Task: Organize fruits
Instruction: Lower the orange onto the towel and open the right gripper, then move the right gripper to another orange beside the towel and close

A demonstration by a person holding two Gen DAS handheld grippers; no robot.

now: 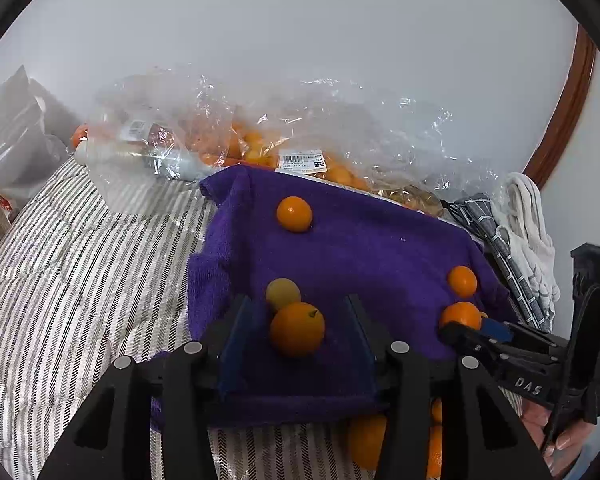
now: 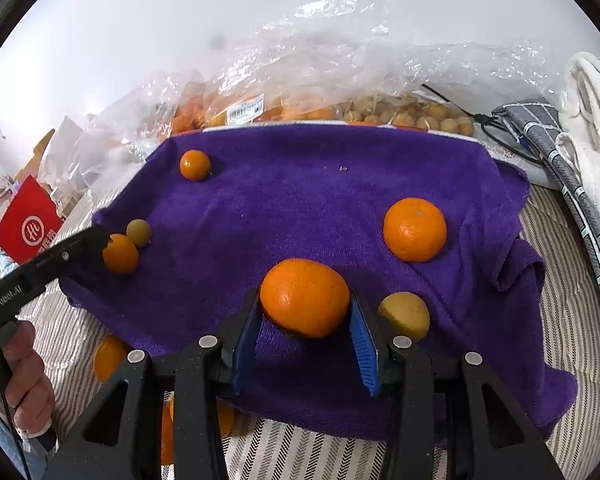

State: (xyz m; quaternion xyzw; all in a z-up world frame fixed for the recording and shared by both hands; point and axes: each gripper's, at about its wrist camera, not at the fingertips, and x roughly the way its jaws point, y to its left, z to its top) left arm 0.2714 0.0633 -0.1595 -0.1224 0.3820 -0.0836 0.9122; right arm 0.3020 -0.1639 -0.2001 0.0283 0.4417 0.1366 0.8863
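A purple towel [image 1: 360,240] [image 2: 300,200] lies on the striped bedding with loose fruit on it. My left gripper [image 1: 296,312] is open around a small orange [image 1: 297,329] on the towel, with gaps on both sides; a yellowish fruit [image 1: 283,293] touches the orange behind it. My right gripper [image 2: 305,308] has its blue pads against a large orange [image 2: 305,298], shut on it. Next to it lies a yellow fruit [image 2: 405,315]. Another orange [image 2: 415,229] lies further right, and a small one [image 2: 195,165] at the far left.
Clear plastic bags [image 1: 260,136] [image 2: 340,80] of oranges and small yellow fruit stand behind the towel. Folded grey and white cloths [image 1: 516,232] [image 2: 580,140] lie at the right. Several oranges [image 2: 108,356] lie on the striped bedding [image 1: 80,280] under the towel's near edge. A red packet [image 2: 28,224] sits at the left.
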